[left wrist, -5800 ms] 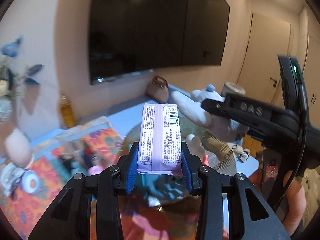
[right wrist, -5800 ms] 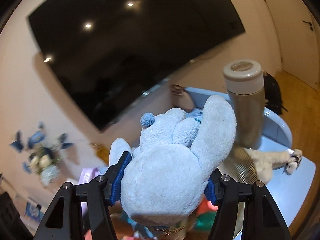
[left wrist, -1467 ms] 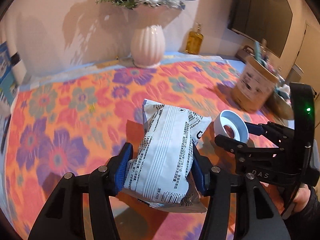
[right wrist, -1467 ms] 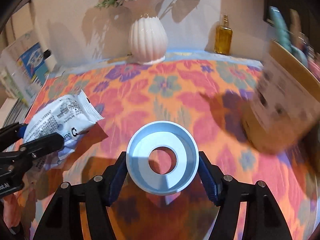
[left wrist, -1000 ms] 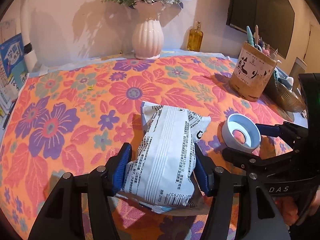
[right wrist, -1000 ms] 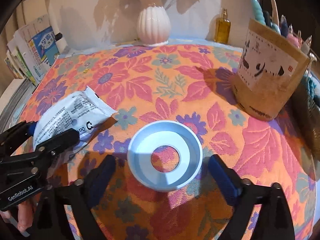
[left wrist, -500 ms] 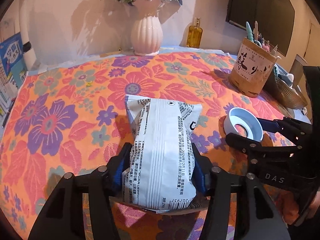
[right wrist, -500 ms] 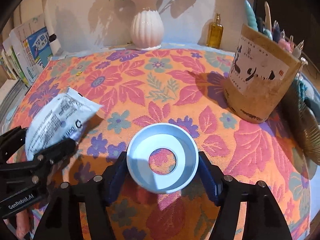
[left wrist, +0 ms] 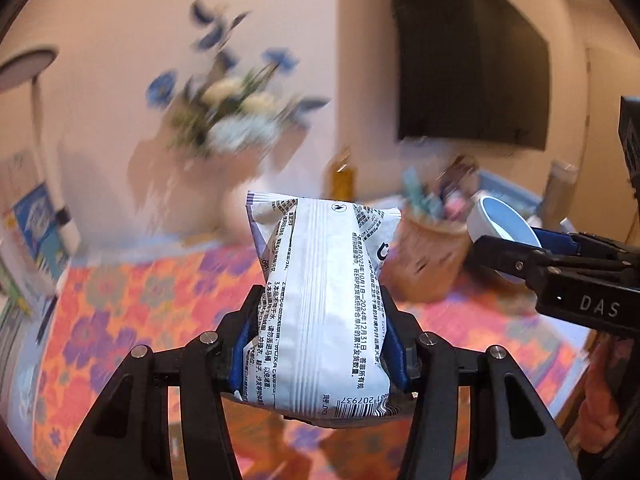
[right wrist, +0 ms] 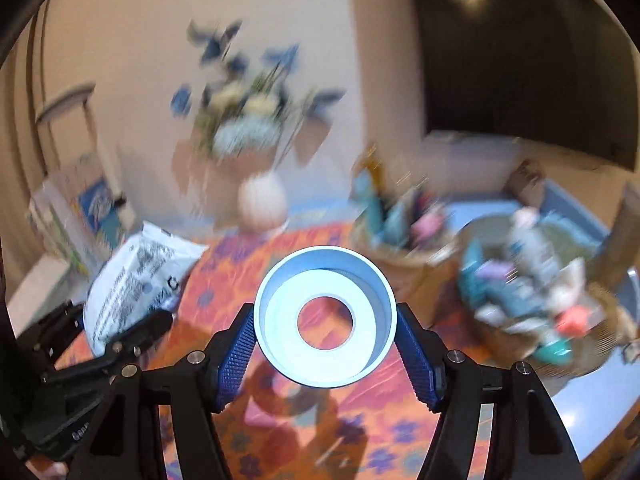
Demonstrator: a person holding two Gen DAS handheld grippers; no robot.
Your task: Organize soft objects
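While both things are up in the air, each one is pinched from its two sides so it cannot slip. The left gripper (left wrist: 320,344) has its jaws squeezed onto the white packet (left wrist: 320,300), which stands on end between the blue pads — the soft sides are pressed in a little. The right gripper (right wrist: 326,344) has its jaws clamped on the light blue ring (right wrist: 325,316), gripped across its round wall with the open hole facing the camera. Both are above the bench (right wrist: 240,280) with the flowery orange cloth, touching nothing below.

Far to the right stands a brown paper tub (right wrist: 400,256) with blurry long things sticking out — I cannot tell what they are. Right of it is a woven basket (right wrist: 580,344) full of mixed soft-looking bits. My guess is that the packet and ring are headed for one of those. A white vase (right wrist: 262,204) of flowers sits at the far edge.
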